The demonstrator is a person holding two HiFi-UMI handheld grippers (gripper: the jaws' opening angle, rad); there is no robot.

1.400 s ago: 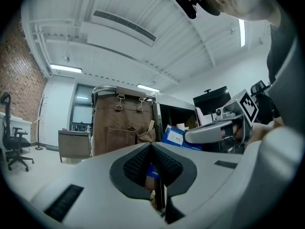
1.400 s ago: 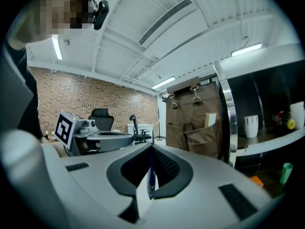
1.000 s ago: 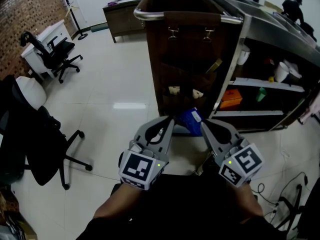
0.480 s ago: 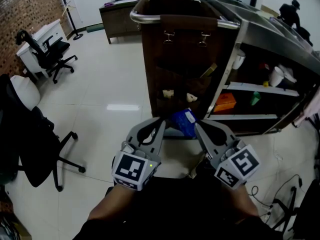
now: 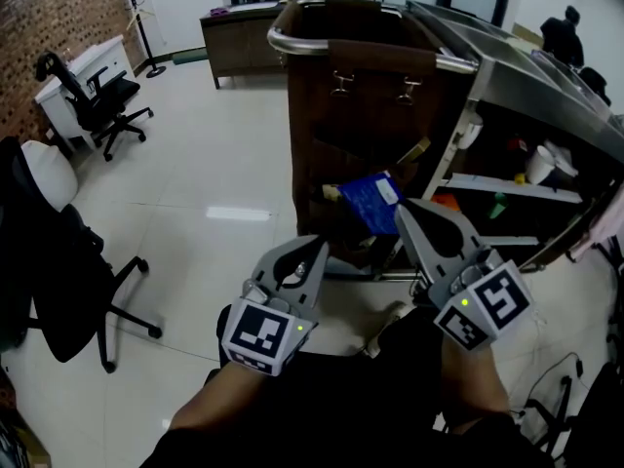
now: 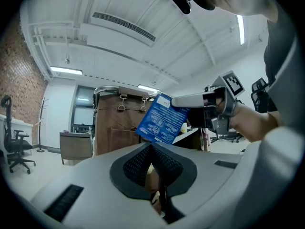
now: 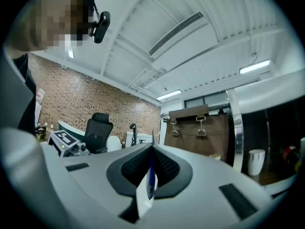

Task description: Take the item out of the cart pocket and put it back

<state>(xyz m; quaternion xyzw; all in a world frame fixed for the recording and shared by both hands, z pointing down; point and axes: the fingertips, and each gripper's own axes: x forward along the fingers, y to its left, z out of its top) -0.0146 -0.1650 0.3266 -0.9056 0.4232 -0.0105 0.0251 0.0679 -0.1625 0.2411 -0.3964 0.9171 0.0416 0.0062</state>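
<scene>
The right gripper (image 5: 409,213) is pinching a blue packet (image 5: 371,203) by one edge, its pads pressing on both faces (in the right gripper view the packet is showing edge-on, running straight down between them). The packet is sticking out past the fingertips, in front of the pockets of the brown cart (image 5: 341,115), probably clear of them. The left gripper (image 5: 314,252) is hanging beside and below, its jaws closed together on nothing.

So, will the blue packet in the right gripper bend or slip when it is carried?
Probably fairly stiff: the blue packet stands out flat from the right gripper, pinched at one edge only. Likely light, since it does not sag. It looks smooth, so it may slip.
</scene>
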